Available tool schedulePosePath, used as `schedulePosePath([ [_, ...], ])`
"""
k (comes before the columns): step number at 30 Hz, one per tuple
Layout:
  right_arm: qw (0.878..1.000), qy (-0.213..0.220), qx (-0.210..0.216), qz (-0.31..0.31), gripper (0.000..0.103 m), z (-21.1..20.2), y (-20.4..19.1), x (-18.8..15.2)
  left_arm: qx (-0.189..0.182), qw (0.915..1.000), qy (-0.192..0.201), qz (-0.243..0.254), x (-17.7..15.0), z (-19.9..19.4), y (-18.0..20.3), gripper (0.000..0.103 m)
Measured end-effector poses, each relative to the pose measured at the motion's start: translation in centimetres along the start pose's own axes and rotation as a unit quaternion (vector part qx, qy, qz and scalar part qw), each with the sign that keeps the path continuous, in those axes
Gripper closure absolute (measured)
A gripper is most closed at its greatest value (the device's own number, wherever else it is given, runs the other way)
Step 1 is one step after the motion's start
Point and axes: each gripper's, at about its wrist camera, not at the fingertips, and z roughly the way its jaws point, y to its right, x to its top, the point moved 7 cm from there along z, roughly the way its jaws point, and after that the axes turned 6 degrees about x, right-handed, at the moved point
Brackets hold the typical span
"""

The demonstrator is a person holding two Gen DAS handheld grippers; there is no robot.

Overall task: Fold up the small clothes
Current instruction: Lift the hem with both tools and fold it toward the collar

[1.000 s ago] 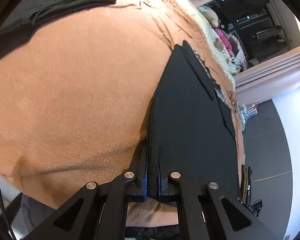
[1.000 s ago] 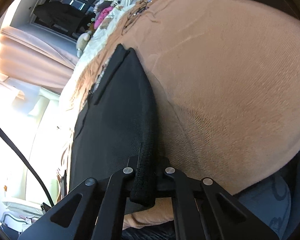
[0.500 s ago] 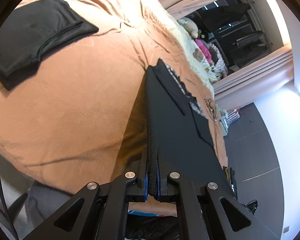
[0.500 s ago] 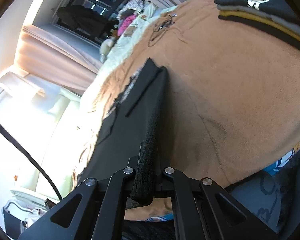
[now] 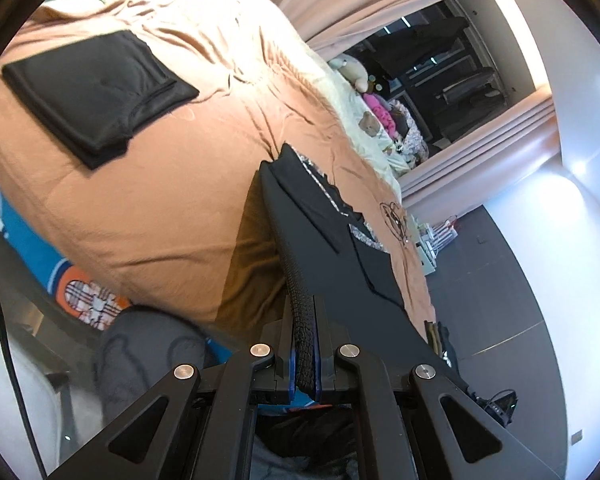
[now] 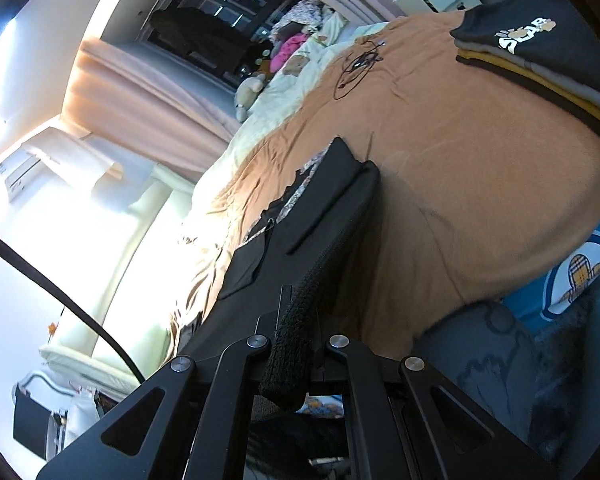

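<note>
Orange-brown bedcover lies under my black knitted garment, which hangs stretched between both tongs above the bed's near edge. My left gripper and right gripper are each clamped on its ribbed hem. If one pulls harder, the hem may slip out. Compared with a second ago, the garment is lifted higher, and a folded black cloth appears.

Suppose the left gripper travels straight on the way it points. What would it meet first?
Most likely the orange bedspread. The left gripper is shut on the black garment, which stretches ahead of it toward the bed. The folded black cloth lies well off to one side. Depth is uncertain.
</note>
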Motion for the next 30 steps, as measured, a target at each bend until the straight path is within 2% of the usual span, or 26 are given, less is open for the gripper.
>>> schedulePosePath([
  [8, 1.000, -0.013, 0.004, -0.009, 0.103, -2.9, 1.0, -1.2, -0.007, 1.0000, 0.000, 0.007, -3.3, -4.6, -1.3, 0.098],
  [13, 1.000, -0.024, -0.001, -0.015, 0.103, -3.4, 1.5, -1.1, -0.001, 0.9998, 0.000, 0.020, -3.5, -5.1, -0.4, 0.098],
  [23, 0.999, -0.019, 0.007, -0.042, 0.103, -1.4, 0.1, 3.6, 0.004, 0.9986, 0.014, 0.050, 0.9, -4.2, 2.7, 0.098],
  [30, 0.998, -0.014, 0.007, -0.069, 0.103, 2.4, -1.5, 8.0, 0.018, 0.9962, 0.018, 0.084, 6.7, -1.9, 5.9, 0.098],
])
